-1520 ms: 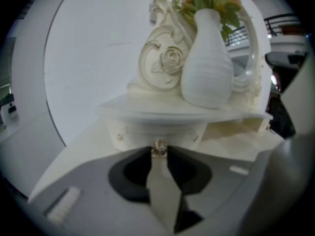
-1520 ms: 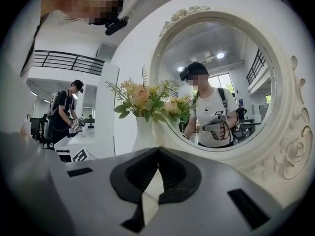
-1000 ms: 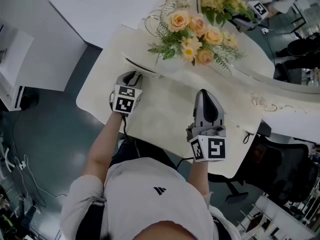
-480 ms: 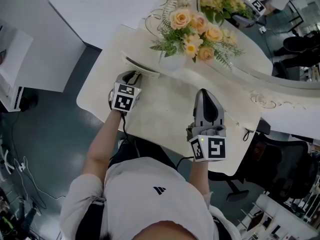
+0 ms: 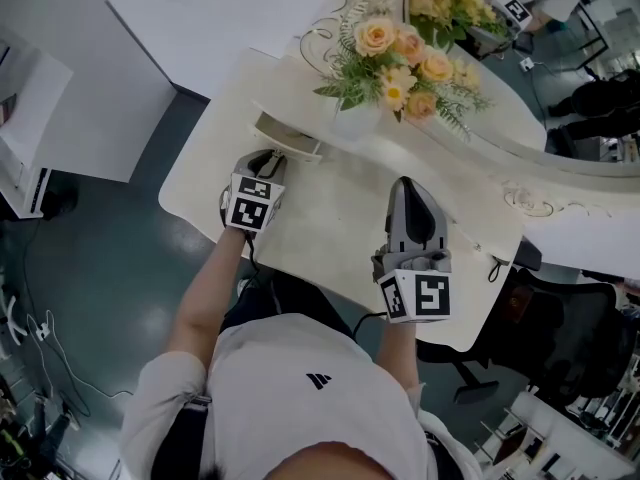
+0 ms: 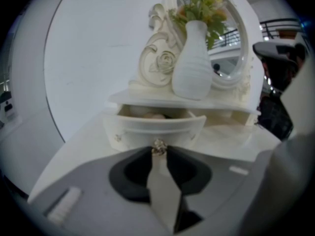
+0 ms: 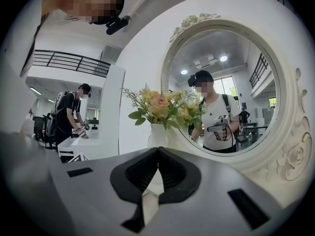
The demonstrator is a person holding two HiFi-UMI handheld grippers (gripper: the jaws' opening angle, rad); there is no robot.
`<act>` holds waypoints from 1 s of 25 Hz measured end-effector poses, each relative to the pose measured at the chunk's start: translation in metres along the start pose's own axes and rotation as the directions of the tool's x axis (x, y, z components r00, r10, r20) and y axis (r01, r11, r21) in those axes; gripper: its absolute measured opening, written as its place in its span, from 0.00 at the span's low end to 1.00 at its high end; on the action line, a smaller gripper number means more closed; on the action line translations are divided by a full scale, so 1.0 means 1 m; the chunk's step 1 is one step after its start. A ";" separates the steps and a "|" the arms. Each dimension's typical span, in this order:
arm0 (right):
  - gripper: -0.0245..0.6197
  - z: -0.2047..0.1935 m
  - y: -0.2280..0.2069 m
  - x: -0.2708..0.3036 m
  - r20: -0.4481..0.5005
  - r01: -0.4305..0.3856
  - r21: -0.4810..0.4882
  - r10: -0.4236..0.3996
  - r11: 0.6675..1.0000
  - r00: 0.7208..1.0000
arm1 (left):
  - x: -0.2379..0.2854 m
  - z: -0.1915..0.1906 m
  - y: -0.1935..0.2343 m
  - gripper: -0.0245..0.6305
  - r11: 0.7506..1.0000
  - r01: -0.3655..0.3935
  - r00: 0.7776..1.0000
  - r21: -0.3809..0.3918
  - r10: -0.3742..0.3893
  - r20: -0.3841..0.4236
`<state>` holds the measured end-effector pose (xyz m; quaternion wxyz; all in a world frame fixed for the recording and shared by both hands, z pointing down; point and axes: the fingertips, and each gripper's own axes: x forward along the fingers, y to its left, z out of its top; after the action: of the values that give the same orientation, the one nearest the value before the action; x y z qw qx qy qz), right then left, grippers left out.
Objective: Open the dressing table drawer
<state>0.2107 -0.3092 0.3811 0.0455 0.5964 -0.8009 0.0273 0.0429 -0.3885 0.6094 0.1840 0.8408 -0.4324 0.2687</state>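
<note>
Left claw (image 6: 158,154) clamped on the knob (image 6: 158,145); I see the drawer (image 6: 147,128) partly out, below the vase (image 6: 193,63). Right claw (image 7: 157,150) together, empty, over the counter (image 5: 330,208).

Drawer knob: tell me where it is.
Left gripper view, centre: drawer knob pinched in the left tongs, on the part-open drawer, below the white vase.

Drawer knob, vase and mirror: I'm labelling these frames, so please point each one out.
drawer knob (image 6: 158,146), left gripper view, on its shiny head.
vase (image 6: 193,63), left gripper view, on its ribbed white belly.
mirror (image 7: 221,58), right gripper view, on the upper part of the glass.
</note>
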 end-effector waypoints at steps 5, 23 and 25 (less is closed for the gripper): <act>0.03 0.002 0.005 -0.003 0.007 -0.002 -0.003 0.002 1.000 1.000 | -0.006 -0.005 -0.001 0.19 1.000 0.001 1.000 -0.003 -0.001 -0.001; 0.03 0.006 0.012 -0.008 0.019 -0.007 -0.009 0.007 1.000 1.000 | -0.016 -0.013 -0.003 0.20 1.000 -0.005 1.000 -0.010 0.005 0.008; 0.03 0.007 0.013 -0.009 0.020 -0.007 -0.010 0.007 1.000 1.000 | -0.017 -0.011 -0.003 0.20 1.000 -0.009 1.000 -0.005 0.009 0.017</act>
<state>0.2007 -0.2980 0.3729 0.0403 0.5937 -0.8035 0.0174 0.0339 -0.3699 0.6077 0.1813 0.8406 -0.4384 0.2613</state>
